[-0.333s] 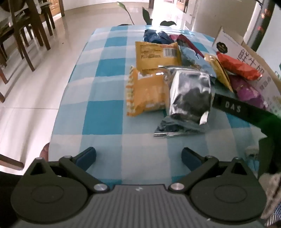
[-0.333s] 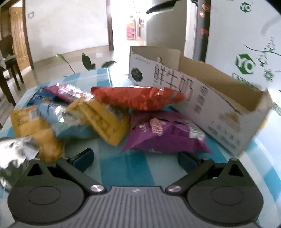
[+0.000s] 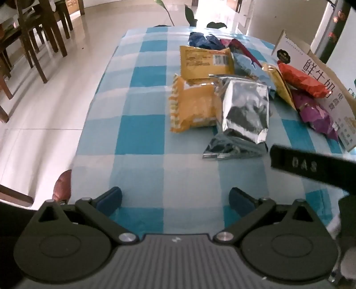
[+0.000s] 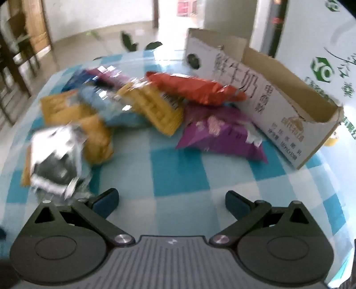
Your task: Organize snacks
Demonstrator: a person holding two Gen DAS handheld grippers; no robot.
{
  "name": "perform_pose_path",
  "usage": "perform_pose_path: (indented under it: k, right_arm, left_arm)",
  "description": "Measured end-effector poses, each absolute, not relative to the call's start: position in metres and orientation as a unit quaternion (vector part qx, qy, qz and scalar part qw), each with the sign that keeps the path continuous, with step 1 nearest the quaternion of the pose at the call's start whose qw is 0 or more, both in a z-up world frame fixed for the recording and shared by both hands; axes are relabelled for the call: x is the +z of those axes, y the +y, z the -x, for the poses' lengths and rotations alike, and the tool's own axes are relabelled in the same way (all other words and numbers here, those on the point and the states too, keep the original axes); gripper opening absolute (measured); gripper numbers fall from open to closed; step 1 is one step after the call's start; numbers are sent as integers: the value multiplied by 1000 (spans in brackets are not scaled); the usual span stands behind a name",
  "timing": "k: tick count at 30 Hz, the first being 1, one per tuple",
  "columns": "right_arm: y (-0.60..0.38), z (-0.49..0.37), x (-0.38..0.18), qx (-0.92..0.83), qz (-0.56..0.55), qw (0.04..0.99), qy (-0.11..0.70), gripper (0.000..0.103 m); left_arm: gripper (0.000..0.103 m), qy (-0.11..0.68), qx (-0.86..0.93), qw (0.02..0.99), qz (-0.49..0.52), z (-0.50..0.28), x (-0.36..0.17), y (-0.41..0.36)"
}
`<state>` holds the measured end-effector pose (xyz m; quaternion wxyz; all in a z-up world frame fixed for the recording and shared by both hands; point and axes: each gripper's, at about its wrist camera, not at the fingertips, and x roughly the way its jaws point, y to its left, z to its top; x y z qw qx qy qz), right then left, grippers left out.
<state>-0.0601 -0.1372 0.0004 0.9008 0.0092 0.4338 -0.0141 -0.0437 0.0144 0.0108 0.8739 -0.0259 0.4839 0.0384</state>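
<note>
A heap of snack packets lies on the blue-and-white checked tablecloth (image 3: 138,137): a silver foil bag (image 3: 244,111) (image 4: 55,160), an orange packet (image 3: 193,106), a yellow one (image 3: 204,60), a red bag (image 3: 300,80) (image 4: 193,87) and a purple bag (image 3: 316,115) (image 4: 220,133). An open cardboard box (image 4: 278,104) (image 3: 320,73) stands to their right. My left gripper (image 3: 175,197) is open above bare cloth, short of the heap. My right gripper (image 4: 171,200) is open too, with the purple bag ahead and the foil bag at its left finger. Part of the right gripper shows in the left wrist view.
Wooden chairs (image 3: 33,33) stand on the tiled floor left of the table. A potted plant's leaves (image 3: 191,15) rise behind the far table edge. A printed white surface (image 4: 329,44) sits behind the box. The table's left edge drops off near my left gripper.
The right gripper has risen and tilted down, so the packets and box sit lower and farther in its view. The left view is nearly unchanged.
</note>
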Motion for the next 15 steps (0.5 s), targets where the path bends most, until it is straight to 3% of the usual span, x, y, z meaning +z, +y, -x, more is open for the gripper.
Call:
perform_pose_path:
  k: [6,9,15]
  right_arm:
    - [-128,93,20,11,19,889,457,103]
    - [-120,86,44,7,59,879,472,103]
    - [-119,83,91,12,88,900,427,103]
  left_arm:
    - [101,457,56,887,-42,60,36,4]
    - [101,448,42,893,-29,62,53,2]
    - [101,452,22,891,-25,52,92,-5]
